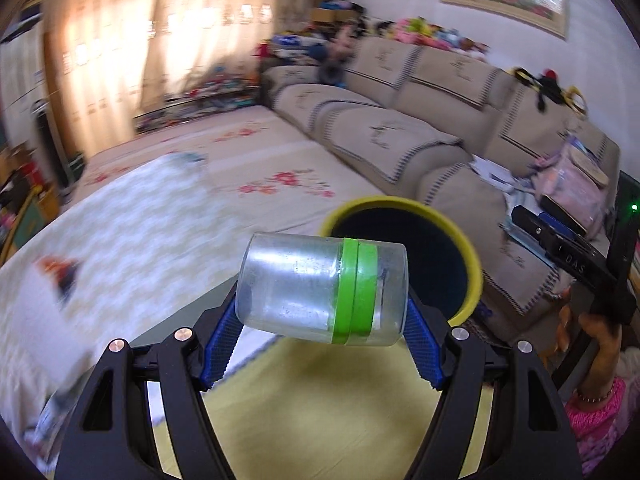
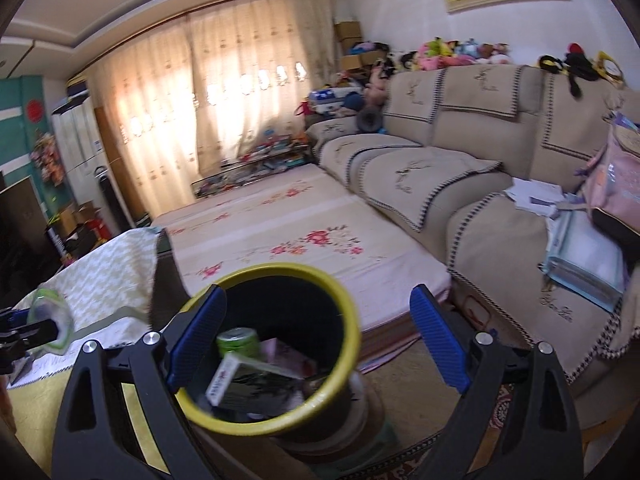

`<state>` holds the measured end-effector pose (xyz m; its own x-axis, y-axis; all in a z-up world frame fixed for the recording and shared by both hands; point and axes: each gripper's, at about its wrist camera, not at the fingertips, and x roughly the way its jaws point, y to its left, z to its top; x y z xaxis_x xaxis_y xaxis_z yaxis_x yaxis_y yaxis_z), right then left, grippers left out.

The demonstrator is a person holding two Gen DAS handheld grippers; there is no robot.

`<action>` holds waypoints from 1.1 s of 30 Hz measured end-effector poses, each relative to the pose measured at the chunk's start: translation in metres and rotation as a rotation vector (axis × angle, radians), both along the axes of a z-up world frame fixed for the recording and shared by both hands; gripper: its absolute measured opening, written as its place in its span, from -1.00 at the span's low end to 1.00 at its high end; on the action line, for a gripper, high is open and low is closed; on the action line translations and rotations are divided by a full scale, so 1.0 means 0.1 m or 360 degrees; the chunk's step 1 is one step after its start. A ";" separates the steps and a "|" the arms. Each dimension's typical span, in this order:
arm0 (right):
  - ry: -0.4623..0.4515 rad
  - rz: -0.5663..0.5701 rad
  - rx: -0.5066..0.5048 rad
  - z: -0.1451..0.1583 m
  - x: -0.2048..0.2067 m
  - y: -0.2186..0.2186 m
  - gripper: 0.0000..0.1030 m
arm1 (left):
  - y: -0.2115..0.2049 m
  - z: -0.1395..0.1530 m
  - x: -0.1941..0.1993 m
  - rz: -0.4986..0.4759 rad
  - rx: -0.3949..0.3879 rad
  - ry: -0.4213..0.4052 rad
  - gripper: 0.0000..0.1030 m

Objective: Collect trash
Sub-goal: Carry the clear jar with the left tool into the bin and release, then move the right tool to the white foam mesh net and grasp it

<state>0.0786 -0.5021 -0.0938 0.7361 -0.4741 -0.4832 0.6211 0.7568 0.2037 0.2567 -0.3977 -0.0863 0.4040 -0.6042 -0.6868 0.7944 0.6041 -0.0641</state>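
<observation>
Left gripper [image 1: 322,334]: fills the lower part of the left wrist view, black arms rising from the bottom edge, blue fingers [image 1: 222,340] angled up toward the frame centre; it is raised off any surface.
Left jaws: pinched on the two ends of a jar [image 1: 322,290], one blue pad at each end.
Jar: clear plastic, lying on its side across the jaws and tilted slightly down to the right, with a green band [image 1: 356,290] round it right of its middle; centre of the frame, just in front of the bin [image 1: 476,264] mouth and overlapping its near left rim.
Bin: yellow rim, dark inside, right of centre in the left wrist view, behind the jar.
Right gripper [image 2: 318,332]: comes up from the bottom edge of the right wrist view, tipped down toward the bin [image 2: 352,320] mouth; in the left wrist view it shows at the right edge, gripped by a hand [image 1: 600,340].
Right jaws: spread wide, holding nothing; the left blue finger [image 2: 196,336] overlaps the bin's near rim, the right one stands clear of it.
Bin contents: a green can [image 2: 238,342], a box [image 2: 224,380] and paper scraps, low centre of the right wrist view.
Surroundings: beige sofa [image 2: 460,168] at right, flowered mat [image 2: 280,232] in mid-frame, curtain [image 2: 208,80] at upper left.
</observation>
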 end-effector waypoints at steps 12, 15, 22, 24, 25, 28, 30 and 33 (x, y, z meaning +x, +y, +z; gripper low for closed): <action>-0.0013 -0.0100 0.0039 -0.04 -0.26 -0.29 0.73 | -1.32 -0.36 0.12 -0.0153 0.0063 0.0126 0.49; -0.0009 -0.0078 0.0035 -0.03 -0.23 -0.26 0.74 | -1.23 -0.32 0.17 -0.0085 -0.0013 0.0123 0.76; 0.0036 0.0030 0.0023 -0.02 0.01 -0.03 0.75 | -0.15 0.01 0.24 0.0079 -0.0273 0.0072 0.83; 0.0052 0.0080 0.0014 -0.01 0.11 0.09 0.75 | 0.23 0.11 0.27 0.0146 -0.0329 0.0046 0.87; 0.0061 0.0119 0.0012 0.00 0.19 0.17 0.76 | 0.43 0.14 0.29 0.0186 -0.0350 0.0027 0.87; 0.0081 0.0251 0.0009 0.04 0.42 0.44 0.76 | 1.11 0.23 0.34 0.0378 -0.0369 -0.0104 0.87; 0.0093 0.0345 0.0008 0.07 0.57 0.64 0.76 | 1.58 0.29 0.38 0.0528 -0.0356 -0.0217 0.88; 0.0119 0.0522 0.0011 0.10 0.84 1.00 0.76 | 2.26 0.31 0.48 0.0755 -0.0336 -0.0327 0.90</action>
